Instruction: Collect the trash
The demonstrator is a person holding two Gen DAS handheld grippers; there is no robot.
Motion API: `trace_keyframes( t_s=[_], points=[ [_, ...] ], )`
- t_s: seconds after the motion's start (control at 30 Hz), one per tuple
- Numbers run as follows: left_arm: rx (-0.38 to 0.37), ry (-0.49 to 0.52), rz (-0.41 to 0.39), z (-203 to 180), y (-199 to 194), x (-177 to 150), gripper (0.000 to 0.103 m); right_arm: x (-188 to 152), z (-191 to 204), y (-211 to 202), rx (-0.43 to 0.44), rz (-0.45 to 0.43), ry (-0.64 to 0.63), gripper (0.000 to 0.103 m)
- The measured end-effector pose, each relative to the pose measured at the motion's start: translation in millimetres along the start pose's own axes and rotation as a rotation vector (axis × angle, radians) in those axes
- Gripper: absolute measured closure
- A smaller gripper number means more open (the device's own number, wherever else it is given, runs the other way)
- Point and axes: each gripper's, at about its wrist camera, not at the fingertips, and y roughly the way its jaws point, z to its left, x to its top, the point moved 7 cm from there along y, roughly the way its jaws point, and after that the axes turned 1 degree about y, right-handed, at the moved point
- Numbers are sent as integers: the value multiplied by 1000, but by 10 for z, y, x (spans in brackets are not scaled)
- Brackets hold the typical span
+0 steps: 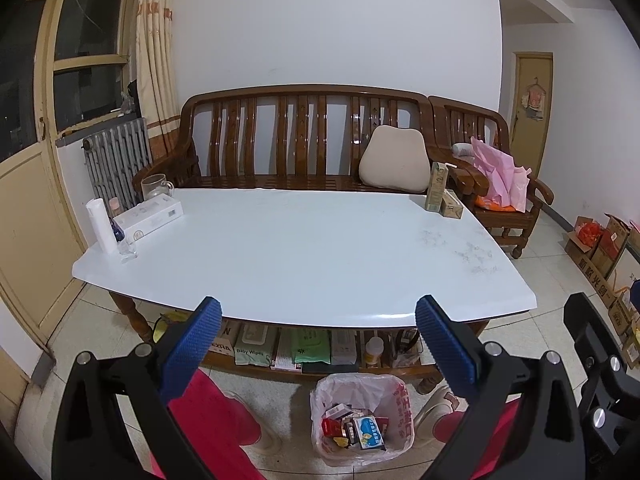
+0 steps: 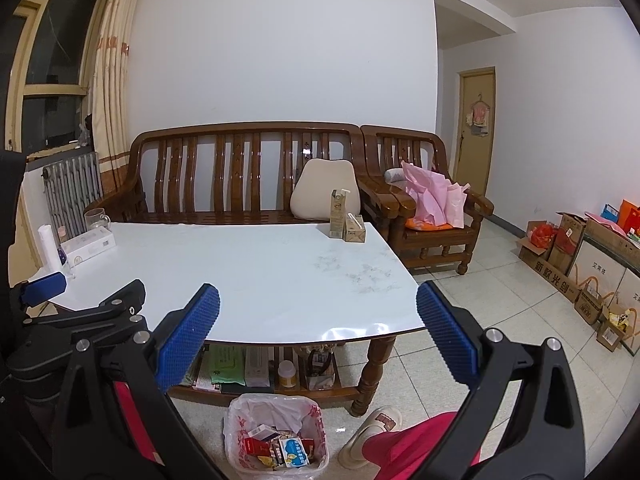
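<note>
A trash bin [image 1: 362, 420] lined with a white plastic bag stands on the floor before the table, holding several small boxes; the right wrist view shows the bin [image 2: 276, 436] too. A tall drink carton [image 1: 437, 186] and a short carton [image 1: 451, 204] stand at the table's far right corner, also visible as the tall carton [image 2: 338, 213] and the short carton [image 2: 354, 229]. My left gripper [image 1: 318, 332] hangs open above the table's near edge, holding nothing. My right gripper [image 2: 318, 320] is open and empty as well, beside the left one.
The white table [image 1: 304, 252] carries a white box [image 1: 150, 216], a paper roll [image 1: 100, 226], a small bottle and a glass mug [image 1: 154, 186] at the far left. Behind stands a wooden sofa [image 1: 304, 136] with a cushion. Cardboard boxes [image 2: 580, 256] line the right wall. A person's red-clad legs [image 1: 216, 424] flank the bin.
</note>
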Motion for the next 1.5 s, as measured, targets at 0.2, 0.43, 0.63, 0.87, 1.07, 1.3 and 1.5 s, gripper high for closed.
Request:
trace_keyframes(
  t_s=[0.2, 0.43, 0.63, 0.87, 1.07, 1.3, 1.5],
  points=[
    [6, -4, 0, 25, 5, 4, 8, 11, 18, 14, 1, 1, -1, 7],
    [14, -4, 3, 67, 15, 18, 8, 17, 24, 19, 0, 1, -3, 7],
    [21, -1, 5, 65, 13, 16, 8, 18, 20, 26, -1, 3, -4, 7],
    [21, -2, 8, 75, 19, 2, 8, 21, 23, 26, 1, 3, -4, 7],
    [22, -1, 13, 82, 26, -13, 8, 21, 21, 37, 3, 5, -6, 7],
    [19, -1, 20, 97, 41, -52, 8, 5, 23, 47, 2, 9, -8, 7],
    [19, -1, 20, 97, 41, -49, 8, 19, 21, 52, 3, 8, -8, 7]
  ],
)
